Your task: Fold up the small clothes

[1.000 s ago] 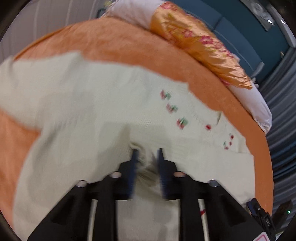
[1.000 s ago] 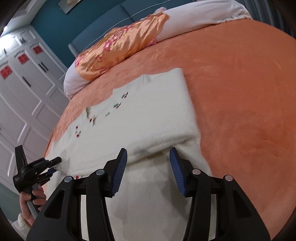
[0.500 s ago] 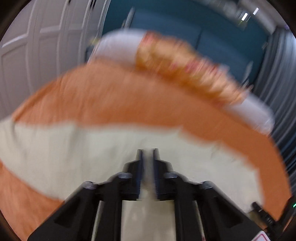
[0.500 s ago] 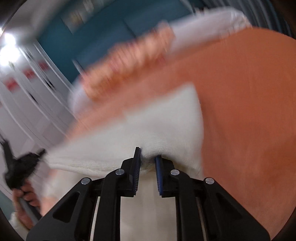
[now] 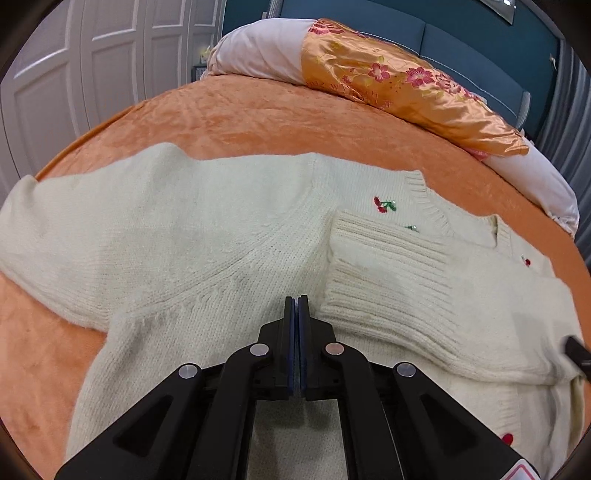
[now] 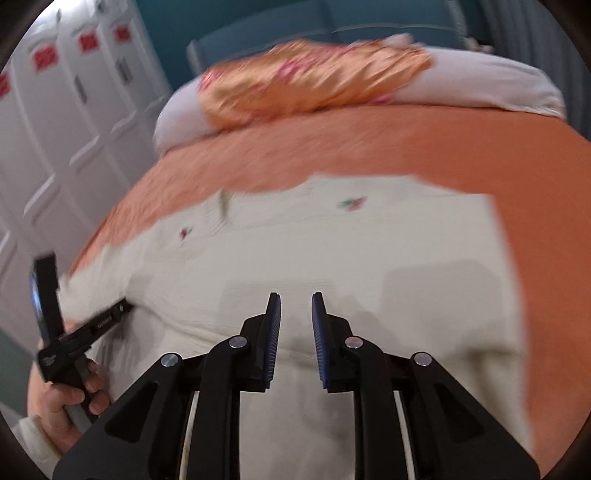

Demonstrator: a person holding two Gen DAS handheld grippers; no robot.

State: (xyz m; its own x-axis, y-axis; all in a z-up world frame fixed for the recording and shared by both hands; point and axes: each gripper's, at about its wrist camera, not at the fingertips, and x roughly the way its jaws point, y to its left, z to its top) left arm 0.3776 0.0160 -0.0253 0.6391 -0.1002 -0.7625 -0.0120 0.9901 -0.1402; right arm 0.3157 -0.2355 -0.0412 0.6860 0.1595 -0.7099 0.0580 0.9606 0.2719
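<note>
A cream knit sweater (image 5: 207, 236) with small cherry embroidery lies flat on the orange bedspread (image 5: 258, 110). One ribbed sleeve cuff (image 5: 388, 273) is folded across its chest; the other sleeve stretches out to the left. My left gripper (image 5: 295, 306) is shut and empty just above the sweater's middle. In the right wrist view the sweater (image 6: 369, 258) is blurred, and my right gripper (image 6: 295, 310) is open with a narrow gap over the fabric, holding nothing. The left gripper (image 6: 122, 308) shows there at the left, held by a hand.
A white pillow with an orange floral satin cover (image 5: 406, 81) lies at the head of the bed. White wardrobe doors (image 5: 92, 66) stand to the left and a teal headboard wall (image 5: 461, 33) behind. Bare orange bedspread surrounds the sweater.
Both grippers closed on sweater fabric, lifted and moved it, then let go. The left gripper is now shut and empty; the right has reopened. A sleeve now lies folded across the chest.
</note>
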